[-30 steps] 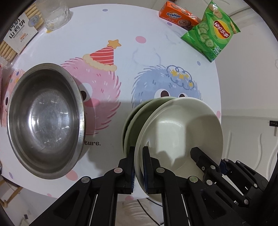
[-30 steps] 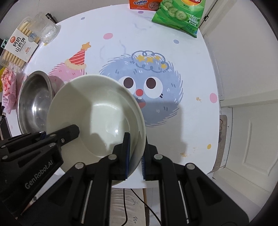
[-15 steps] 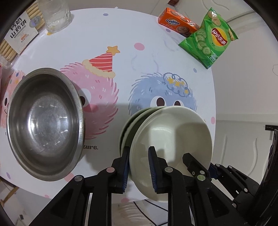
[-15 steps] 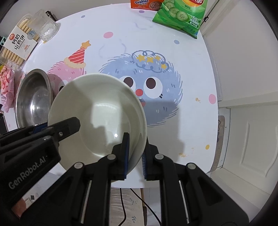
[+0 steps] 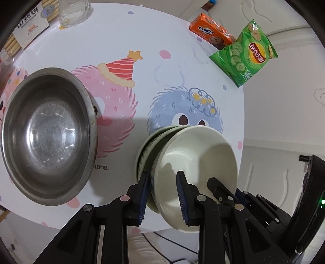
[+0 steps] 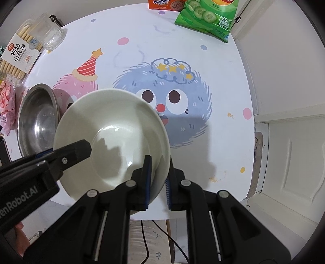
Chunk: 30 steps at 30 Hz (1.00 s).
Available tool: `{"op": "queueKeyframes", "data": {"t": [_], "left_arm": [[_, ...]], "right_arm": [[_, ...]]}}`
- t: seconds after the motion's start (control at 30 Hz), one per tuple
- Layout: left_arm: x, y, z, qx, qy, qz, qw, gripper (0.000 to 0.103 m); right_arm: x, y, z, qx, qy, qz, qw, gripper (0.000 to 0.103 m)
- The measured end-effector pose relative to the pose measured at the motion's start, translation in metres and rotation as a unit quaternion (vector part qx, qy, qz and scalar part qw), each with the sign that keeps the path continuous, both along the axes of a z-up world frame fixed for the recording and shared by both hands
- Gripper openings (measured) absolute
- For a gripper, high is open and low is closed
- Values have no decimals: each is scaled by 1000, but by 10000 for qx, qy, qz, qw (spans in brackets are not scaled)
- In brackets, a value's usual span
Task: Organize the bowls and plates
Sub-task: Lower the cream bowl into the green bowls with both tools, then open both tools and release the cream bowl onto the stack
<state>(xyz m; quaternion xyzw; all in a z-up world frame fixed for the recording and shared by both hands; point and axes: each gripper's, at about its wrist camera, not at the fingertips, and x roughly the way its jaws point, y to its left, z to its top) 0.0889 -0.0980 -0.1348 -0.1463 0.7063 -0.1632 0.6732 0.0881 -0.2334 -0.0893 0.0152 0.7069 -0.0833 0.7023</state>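
A pale white bowl [image 5: 199, 162] sits tilted on top of a stack of green-patterned dishes [image 5: 146, 148] near the table's front edge. My right gripper [image 6: 158, 178] is shut on the near rim of this bowl [image 6: 113, 138]. My left gripper [image 5: 162, 193] straddles the bowl's left rim. Its jaws are opening and the pads stand off the rim on both sides. One left finger [image 6: 77, 150] reaches over the bowl in the right wrist view. A large steel bowl [image 5: 46, 138] rests upright on the table to the left.
The round table [image 5: 162, 81] has a cartoon-monster cloth. At its far side lie an Ovaltine box [image 5: 211, 34] and a green Lay's bag [image 5: 245, 54]; at the far left a glass [image 5: 73, 10] and a biscuit pack [image 5: 30, 22]. A pink packet [image 6: 7, 105] lies left.
My left gripper's jaws have spread apart from their grip on the white bowl's rim. The right gripper still clamps the bowl in the same place.
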Motion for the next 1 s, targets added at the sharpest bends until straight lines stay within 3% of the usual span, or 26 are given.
{"op": "queueKeyframes", "data": {"t": [0.53, 0.77, 0.9, 1.0], "left_arm": [[4, -1, -2, -170, 161, 99, 9997, 40], [13, 7, -5, -554, 496, 500, 9960, 52], [9, 17, -4, -832, 426, 724, 9930, 53], [8, 17, -2, -650, 270, 645, 9954, 53]], "right_arm": [[2, 1, -6, -106, -16, 50, 9999, 13], [2, -4, -6, 37, -92, -130, 9999, 13], [-1, -6, -6, 204, -203, -199, 9994, 13], [-2, -5, -7, 227, -250, -208, 9992, 13]]}}
